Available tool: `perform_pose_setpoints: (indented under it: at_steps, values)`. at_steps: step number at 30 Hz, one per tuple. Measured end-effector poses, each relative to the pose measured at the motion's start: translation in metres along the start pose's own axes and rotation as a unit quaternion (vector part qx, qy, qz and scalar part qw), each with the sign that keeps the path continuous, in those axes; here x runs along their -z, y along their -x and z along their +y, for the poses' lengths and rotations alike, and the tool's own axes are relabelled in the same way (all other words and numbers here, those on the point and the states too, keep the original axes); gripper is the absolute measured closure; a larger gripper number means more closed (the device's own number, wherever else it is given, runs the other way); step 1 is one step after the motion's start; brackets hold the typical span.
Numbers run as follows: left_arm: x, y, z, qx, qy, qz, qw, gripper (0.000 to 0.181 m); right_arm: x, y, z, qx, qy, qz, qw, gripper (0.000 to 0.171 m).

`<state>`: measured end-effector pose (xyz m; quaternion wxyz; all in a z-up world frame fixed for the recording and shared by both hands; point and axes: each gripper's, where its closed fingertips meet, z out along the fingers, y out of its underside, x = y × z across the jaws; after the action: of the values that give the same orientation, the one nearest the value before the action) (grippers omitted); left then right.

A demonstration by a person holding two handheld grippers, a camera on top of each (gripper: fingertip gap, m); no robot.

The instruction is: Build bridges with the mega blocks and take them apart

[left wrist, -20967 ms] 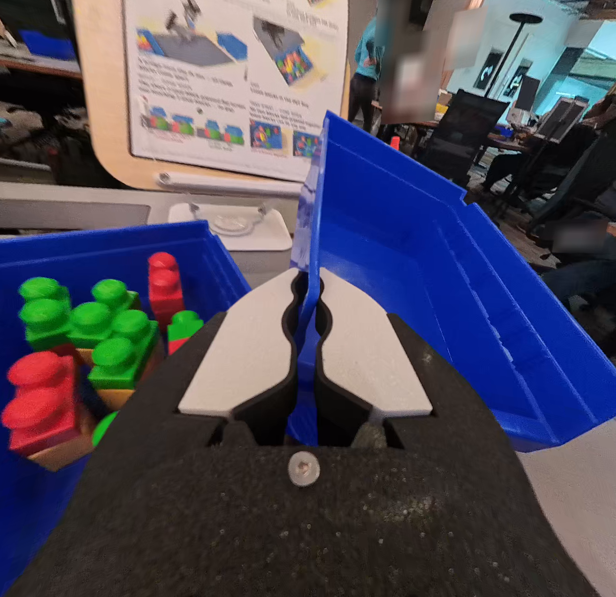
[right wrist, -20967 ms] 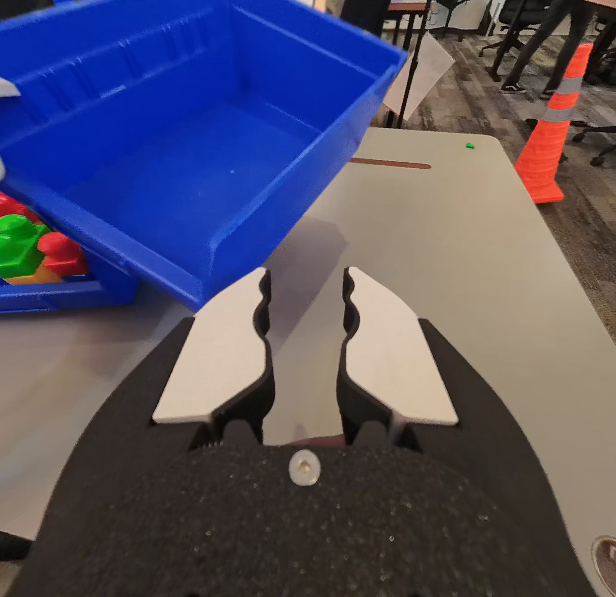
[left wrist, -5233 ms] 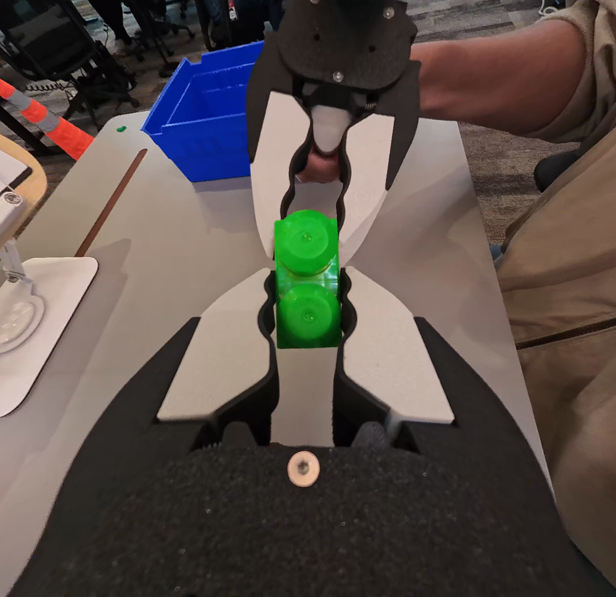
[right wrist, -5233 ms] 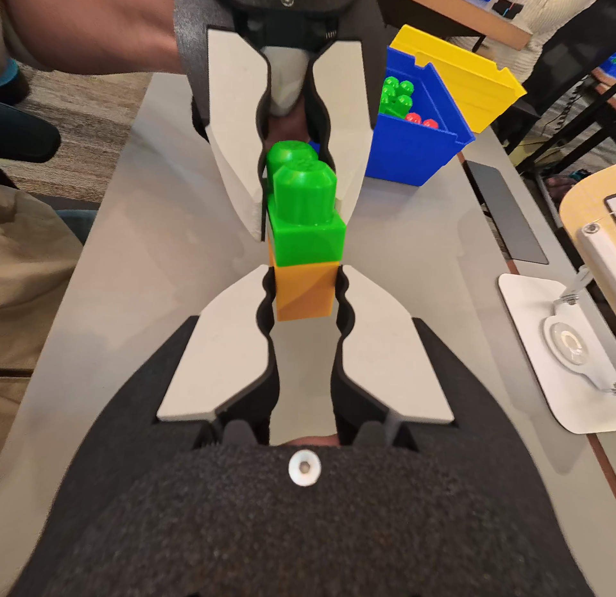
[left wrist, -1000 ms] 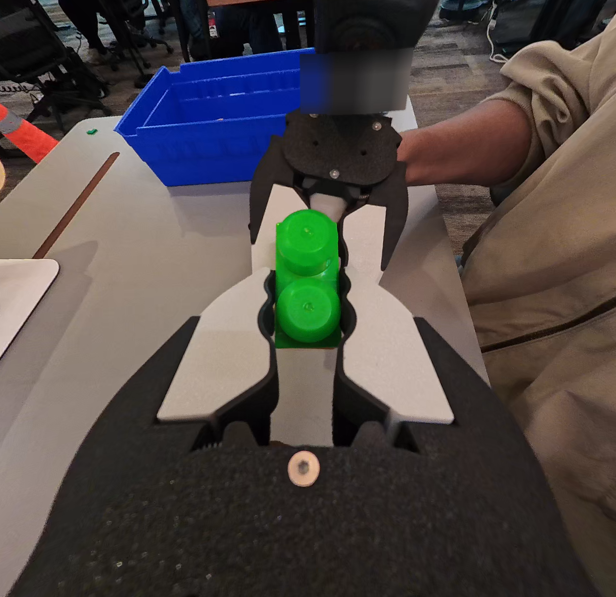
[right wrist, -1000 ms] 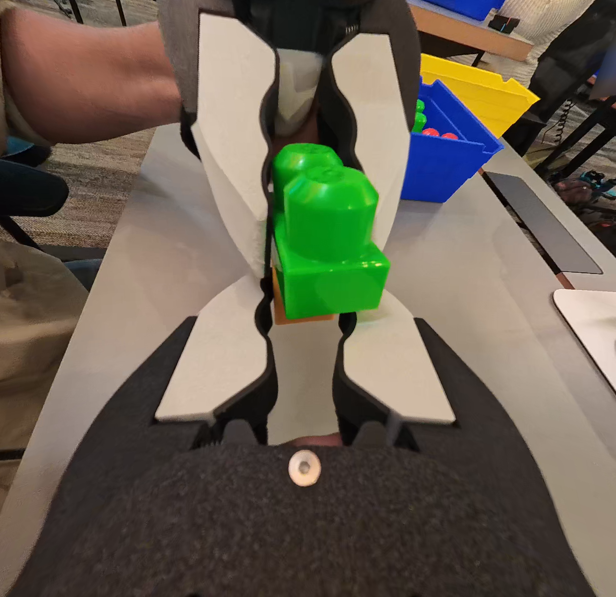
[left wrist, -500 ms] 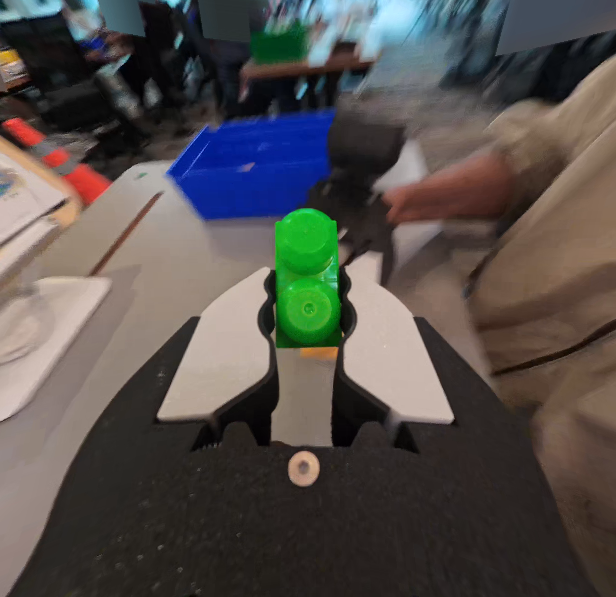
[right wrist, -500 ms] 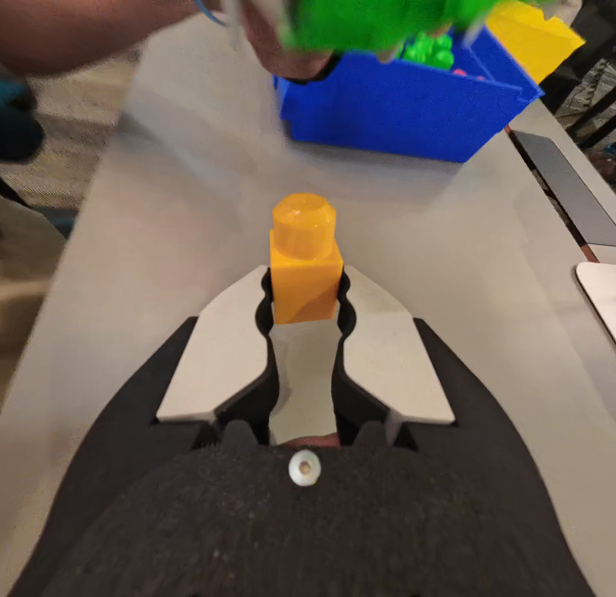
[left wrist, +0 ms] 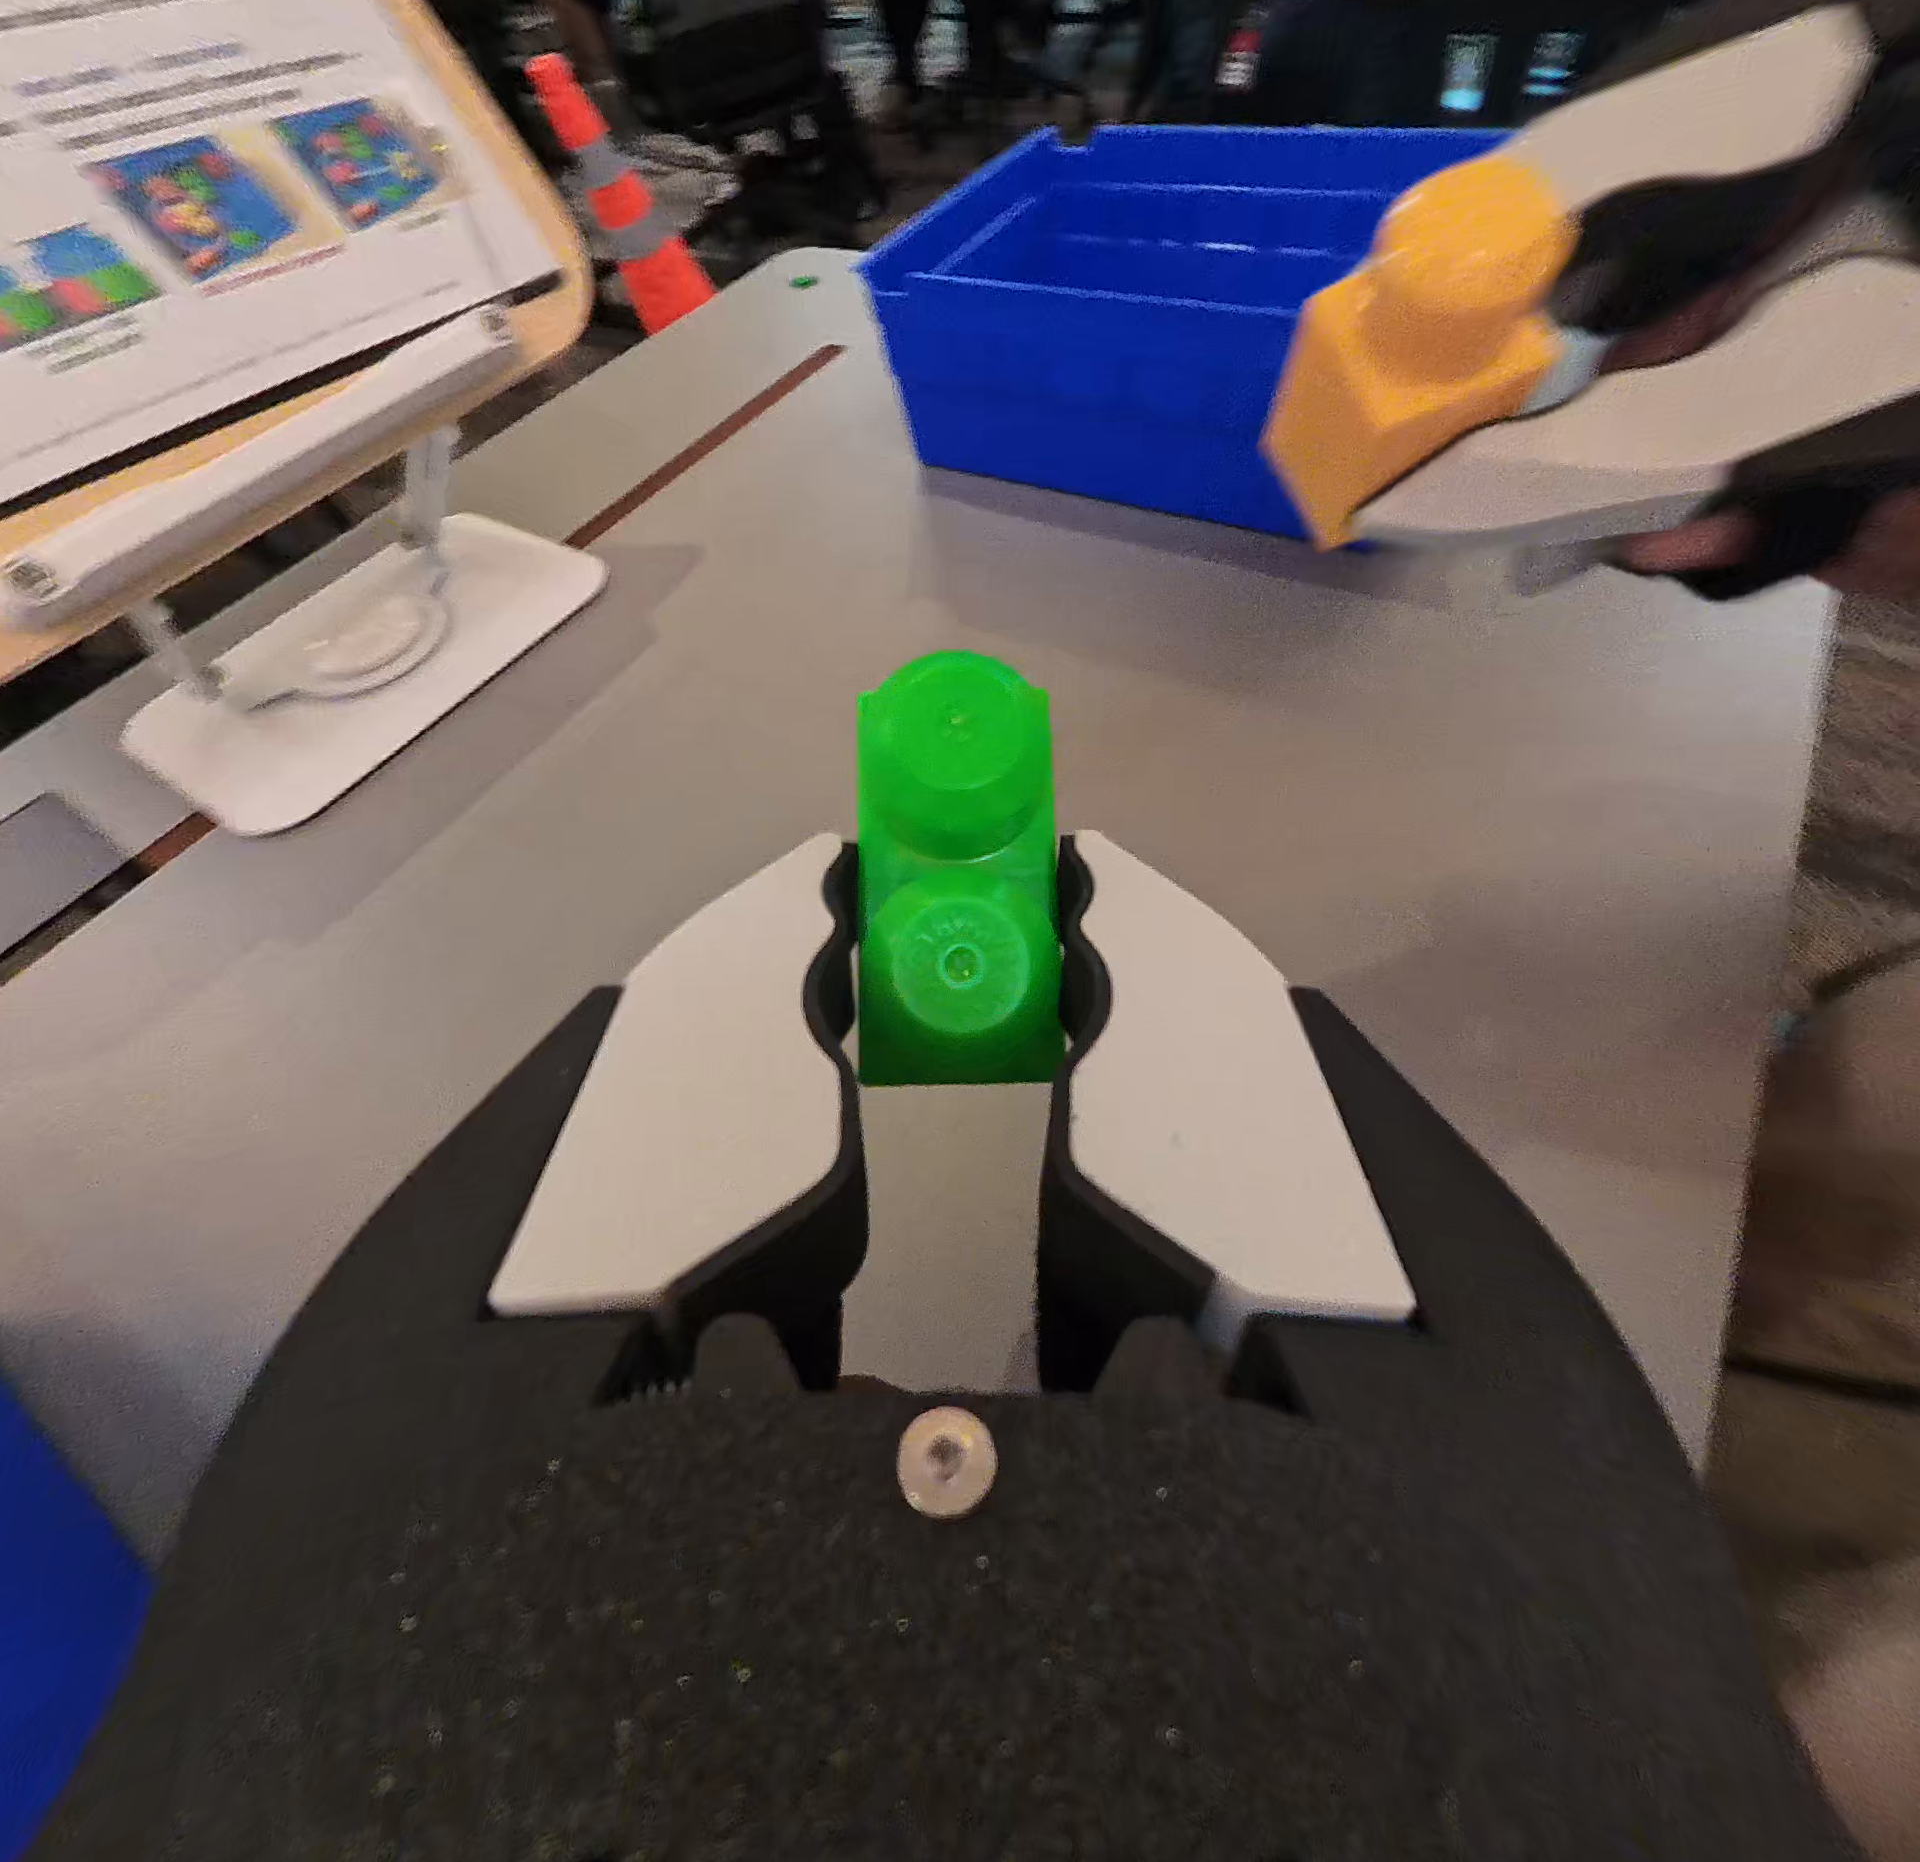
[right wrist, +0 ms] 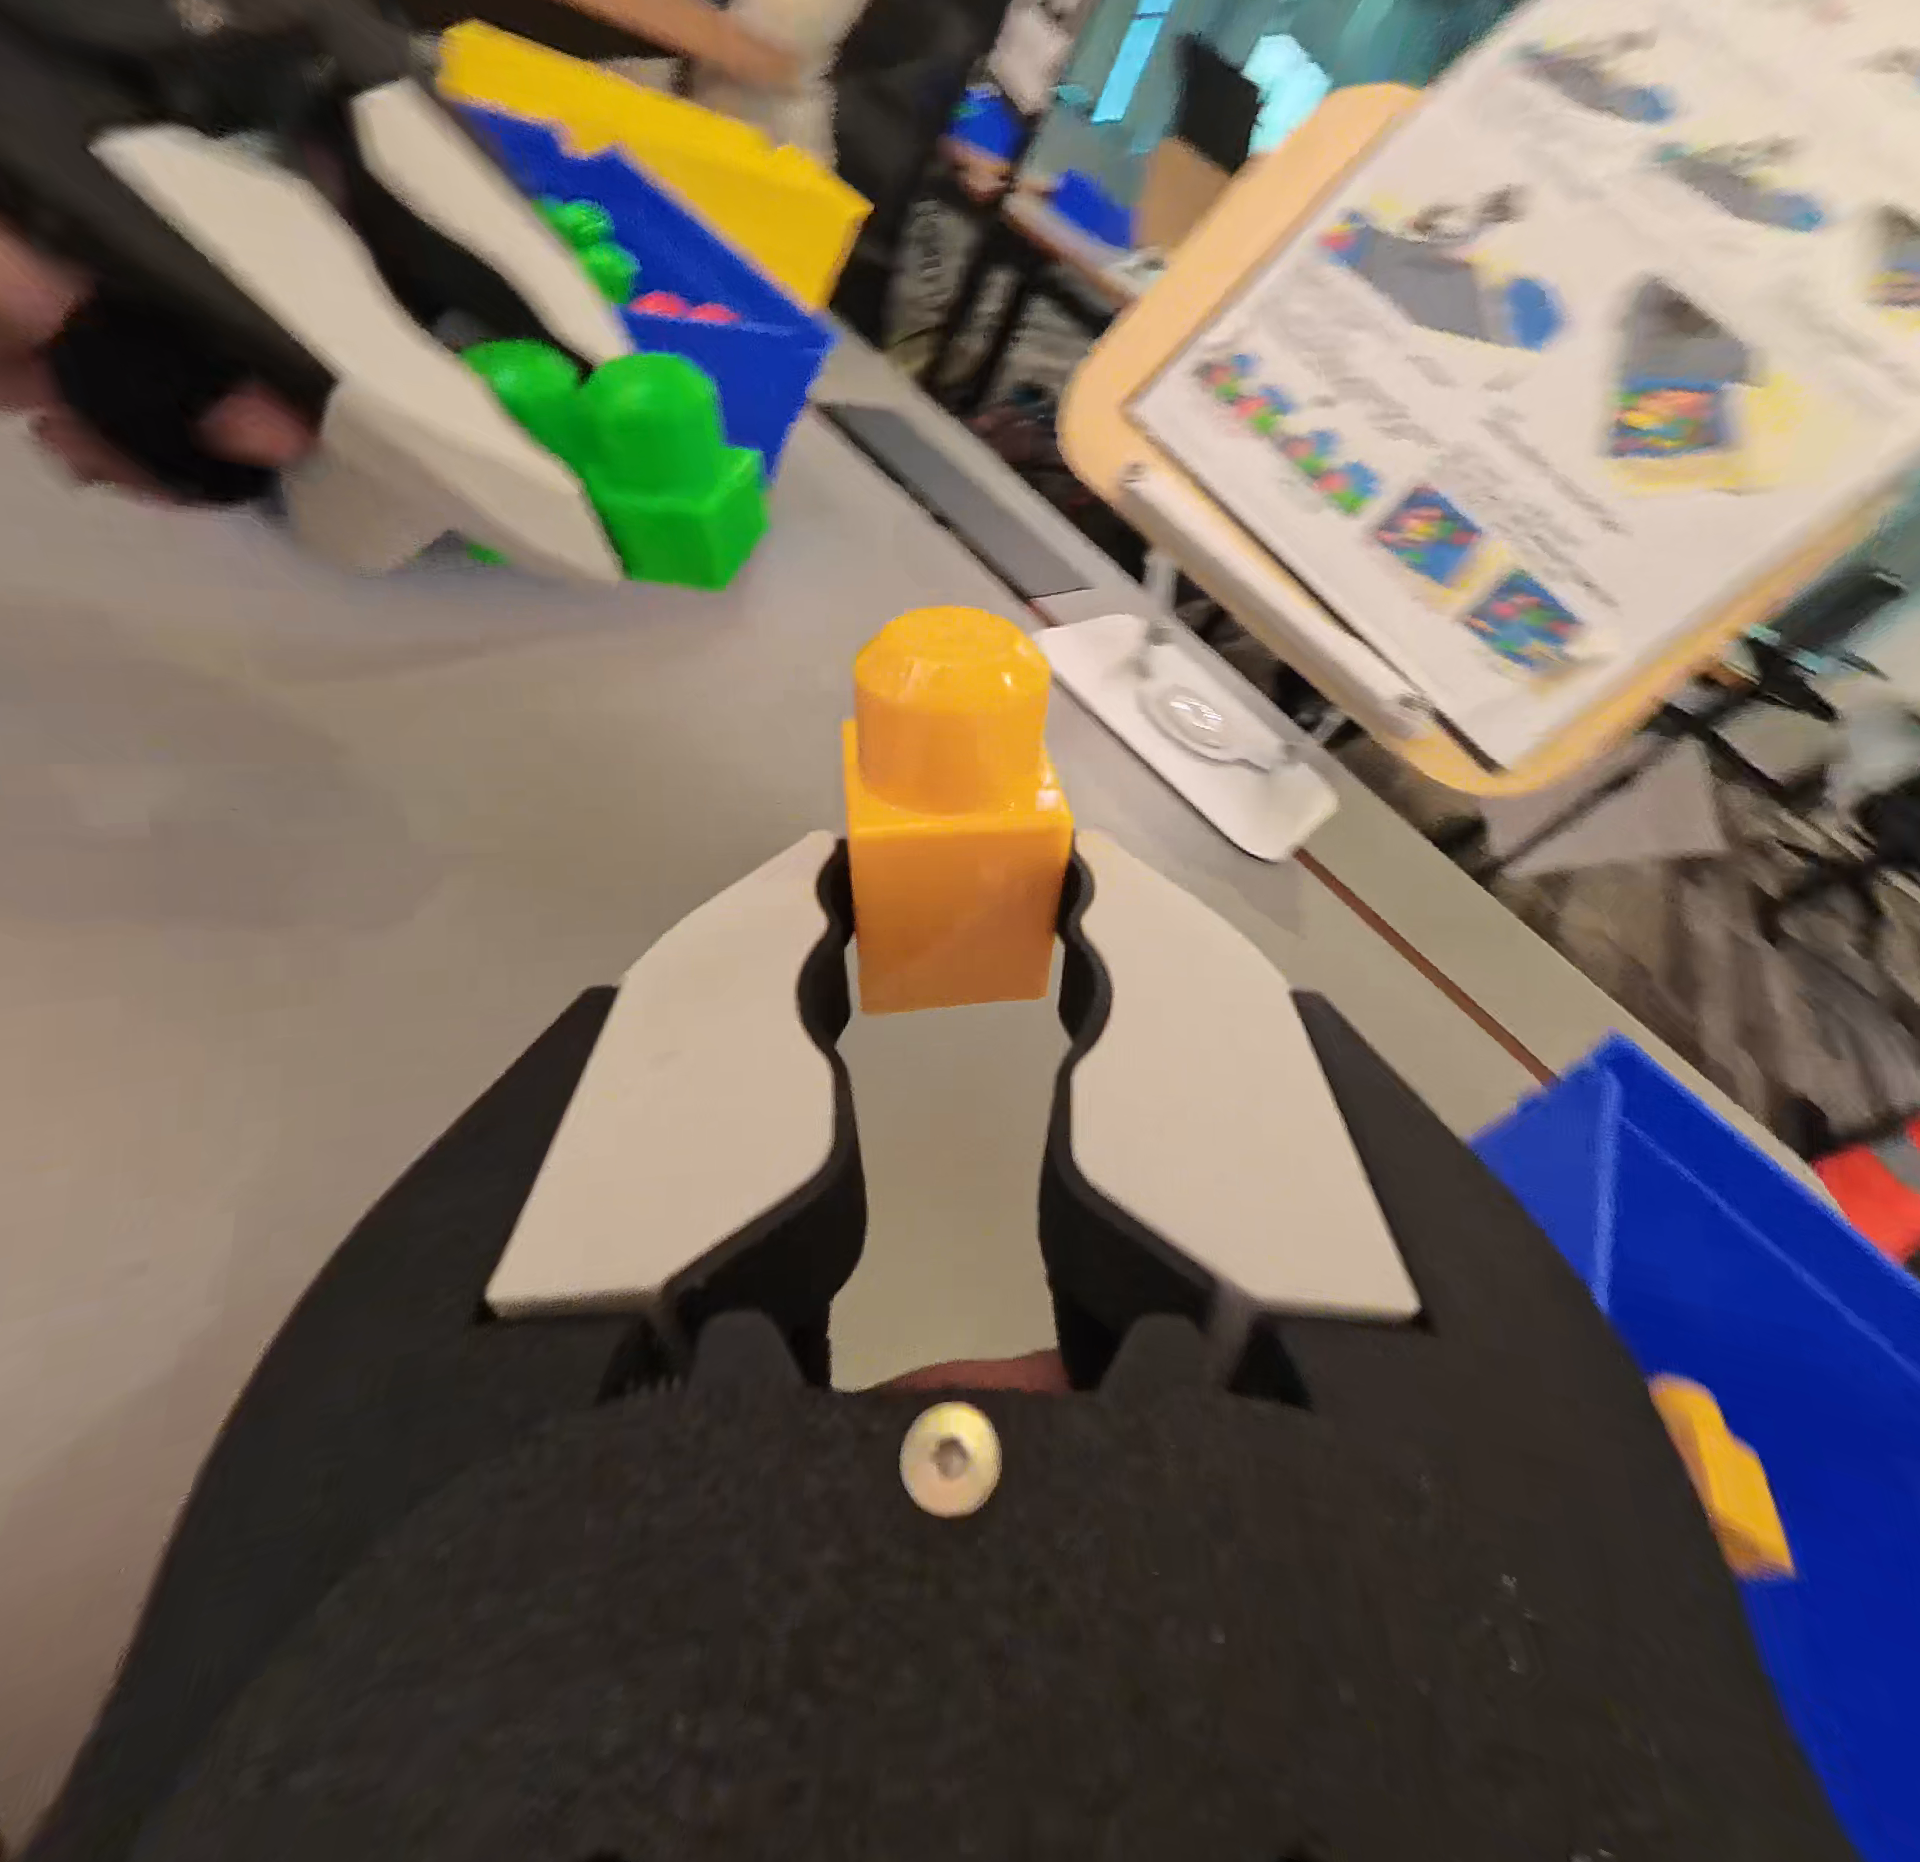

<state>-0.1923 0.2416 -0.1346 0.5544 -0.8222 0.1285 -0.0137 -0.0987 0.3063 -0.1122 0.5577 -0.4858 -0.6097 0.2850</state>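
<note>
Loose orange block (right wrist: 1720, 1490), right view only

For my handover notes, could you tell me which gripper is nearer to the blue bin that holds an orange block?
Right. The right gripper, gripping an orange block, is beside that bin; the left gripper, gripping the green block, is farther back across the table.

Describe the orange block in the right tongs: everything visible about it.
The orange glossy plastic block is a small cube-like body with a single round stud on top. It stands upright, stud up, clamped at its sides between the wavy black pads of the right tongs, above the grey table and touching nothing else. The left wrist view shows it tilted, held in front of the open-topped blue plastic bin.
</note>
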Motion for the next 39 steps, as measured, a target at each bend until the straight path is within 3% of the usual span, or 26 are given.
perform_pose_setpoints:
  at_steps: [1, 4, 14, 19, 24, 27, 32, 39]
  values:
    - [0.000, 0.006, 0.001, 0.018, 0.000, -0.032, 0.999, 0.146, 0.007, -0.006, 0.000, -0.023, -0.007, 0.030, 0.999, 0.134]
    - [0.000, -0.001, -0.002, 0.020, -0.003, -0.025, 0.999, 0.146, 0.019, -0.015, 0.008, -0.087, -0.021, 0.086, 0.992, 0.134]
    - [0.012, 0.011, -0.006, 0.051, -0.020, -0.049, 0.997, 0.146, 0.034, -0.032, 0.020, -0.114, -0.009, 0.124, 0.986, 0.134]
    - [0.012, 0.013, -0.003, 0.058, -0.013, -0.044, 0.997, 0.146, 0.052, -0.114, 0.031, -0.134, 0.012, 0.182, 0.974, 0.134]
    - [0.009, 0.009, -0.003, 0.053, -0.010, -0.037, 0.998, 0.146, 0.034, -0.231, 0.114, -0.182, 0.129, 0.203, 0.953, 0.134]
    - [0.007, 0.005, -0.002, 0.050, -0.006, -0.029, 0.998, 0.145, -0.002, -0.261, 0.173, -0.243, 0.191, 0.159, 0.938, 0.134]
    - [0.006, 0.002, -0.001, 0.037, 0.005, -0.031, 0.999, 0.146, -0.049, -0.266, 0.239, -0.257, 0.298, 0.126, 0.911, 0.134]
    - [0.005, 0.001, 0.000, 0.030, 0.010, -0.032, 0.999, 0.146, -0.063, -0.260, 0.268, -0.265, 0.358, 0.141, 0.884, 0.133]
